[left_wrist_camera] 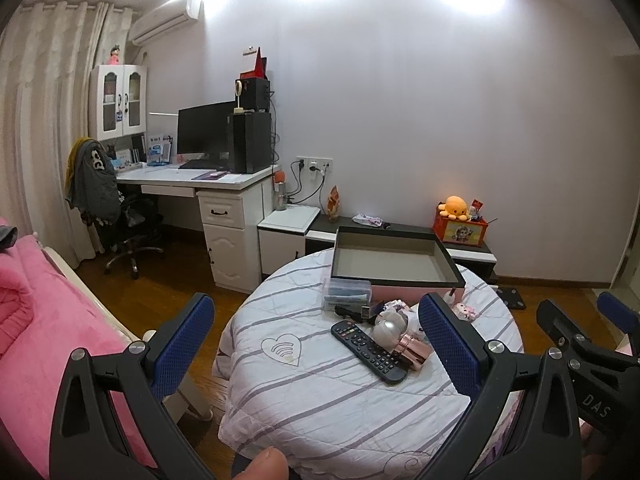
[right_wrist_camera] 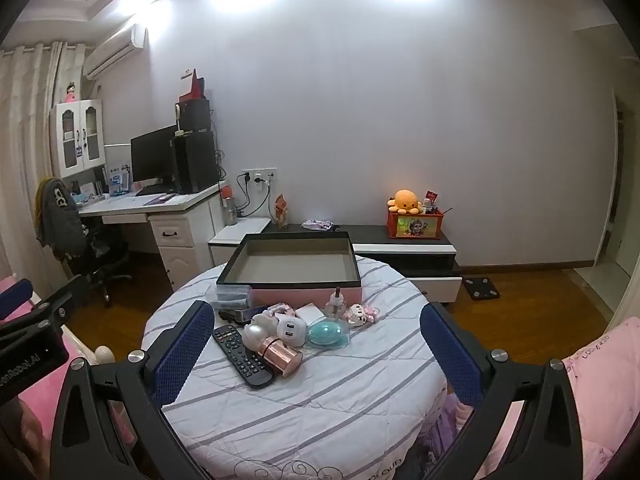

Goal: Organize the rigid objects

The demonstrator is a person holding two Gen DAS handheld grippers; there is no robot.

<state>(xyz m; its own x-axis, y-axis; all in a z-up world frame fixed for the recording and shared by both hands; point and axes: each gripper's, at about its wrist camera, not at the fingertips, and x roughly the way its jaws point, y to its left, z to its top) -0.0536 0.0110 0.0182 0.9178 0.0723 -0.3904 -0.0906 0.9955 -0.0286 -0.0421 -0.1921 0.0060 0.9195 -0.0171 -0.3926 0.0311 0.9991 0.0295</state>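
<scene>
A round table under a striped white cloth point(right_wrist_camera: 320, 392) carries an empty pink box with a dark rim point(right_wrist_camera: 288, 278) at its far side. In front of the box lies a cluster: a black remote point(right_wrist_camera: 242, 354), a rose-gold cylinder point(right_wrist_camera: 282, 356), a white charger point(right_wrist_camera: 291, 330), a teal egg-shaped case point(right_wrist_camera: 328, 332), a small bottle point(right_wrist_camera: 336, 302) and a clear plastic case point(right_wrist_camera: 234, 296). My right gripper point(right_wrist_camera: 318, 348) hovers open short of the cluster, holding nothing. My left gripper point(left_wrist_camera: 316, 348) is open too, left of the remote point(left_wrist_camera: 370, 350) and empty.
A pink bed point(left_wrist_camera: 36, 320) lies to the left of the table. Behind stand a white desk with a monitor point(left_wrist_camera: 204, 136), an office chair point(left_wrist_camera: 116, 220) and a low cabinet with an orange plush point(right_wrist_camera: 404, 202). Wooden floor surrounds the table.
</scene>
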